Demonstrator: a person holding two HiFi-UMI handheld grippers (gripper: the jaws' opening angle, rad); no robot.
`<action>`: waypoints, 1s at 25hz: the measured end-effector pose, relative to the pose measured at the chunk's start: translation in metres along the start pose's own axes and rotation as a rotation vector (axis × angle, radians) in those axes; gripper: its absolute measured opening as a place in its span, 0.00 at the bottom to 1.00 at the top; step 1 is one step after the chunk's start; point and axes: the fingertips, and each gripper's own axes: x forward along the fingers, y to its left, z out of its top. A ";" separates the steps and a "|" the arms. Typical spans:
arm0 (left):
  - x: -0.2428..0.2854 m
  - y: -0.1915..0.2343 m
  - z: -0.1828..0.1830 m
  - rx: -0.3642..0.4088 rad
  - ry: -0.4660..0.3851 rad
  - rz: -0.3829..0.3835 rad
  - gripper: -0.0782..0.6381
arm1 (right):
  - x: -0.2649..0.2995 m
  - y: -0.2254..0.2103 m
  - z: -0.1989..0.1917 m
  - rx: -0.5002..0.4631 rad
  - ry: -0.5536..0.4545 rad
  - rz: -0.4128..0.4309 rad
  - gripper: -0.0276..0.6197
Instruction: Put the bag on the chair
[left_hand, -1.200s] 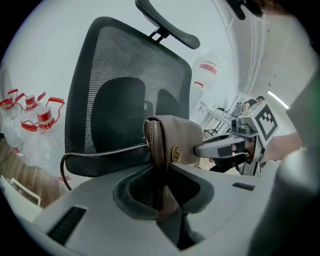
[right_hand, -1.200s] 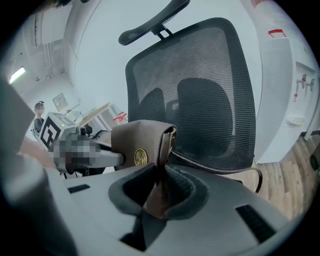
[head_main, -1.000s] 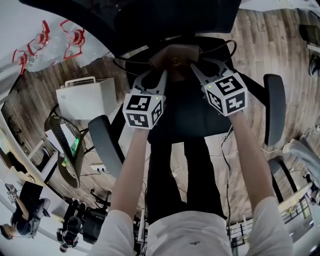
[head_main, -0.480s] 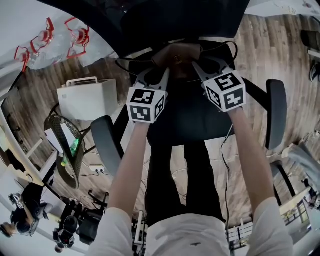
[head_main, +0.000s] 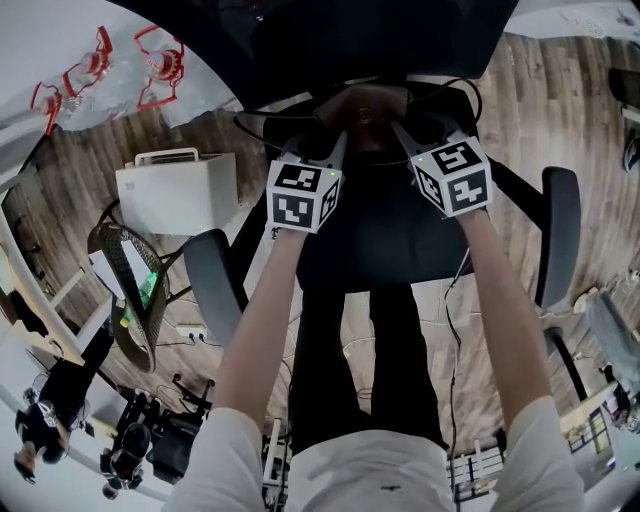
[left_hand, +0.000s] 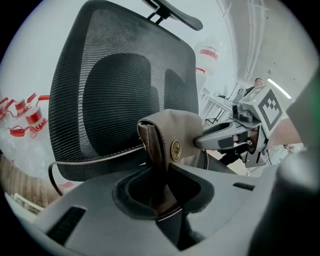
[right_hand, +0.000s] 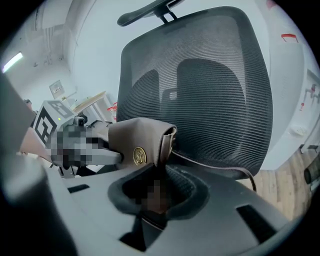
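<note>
A small brown leather bag (head_main: 365, 112) with a round brass stud hangs over the black seat (head_main: 385, 235) of an office chair, close to its mesh backrest (left_hand: 115, 85). My left gripper (head_main: 325, 148) is shut on the bag's left end, and my right gripper (head_main: 418, 132) is shut on its right end. In the left gripper view the bag (left_hand: 170, 135) stands between the jaws of the left gripper (left_hand: 160, 195). In the right gripper view the bag (right_hand: 142, 137) sits the same way in the right gripper (right_hand: 157, 192), whose jaws have just been opening slightly around it.
The chair's armrests (head_main: 215, 285) (head_main: 558, 235) flank the seat. A white boxy case (head_main: 175, 190) and a mesh wastebasket (head_main: 125, 300) stand on the wooden floor to the left. A white table with red-marked plastic items (head_main: 100, 70) is at the upper left. Cables trail on the floor.
Both grippers have sunk toward the seat with the bag between them and shifted a little nearer the backrest.
</note>
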 end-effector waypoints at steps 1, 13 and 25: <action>0.002 0.000 0.000 0.004 0.004 0.001 0.19 | 0.001 -0.001 -0.002 0.000 0.004 -0.003 0.15; 0.009 0.011 0.000 -0.093 0.000 -0.013 0.19 | 0.012 -0.008 0.000 0.013 0.016 0.017 0.16; 0.011 0.016 0.004 -0.137 -0.009 -0.006 0.21 | 0.016 -0.014 0.005 0.003 0.023 -0.008 0.20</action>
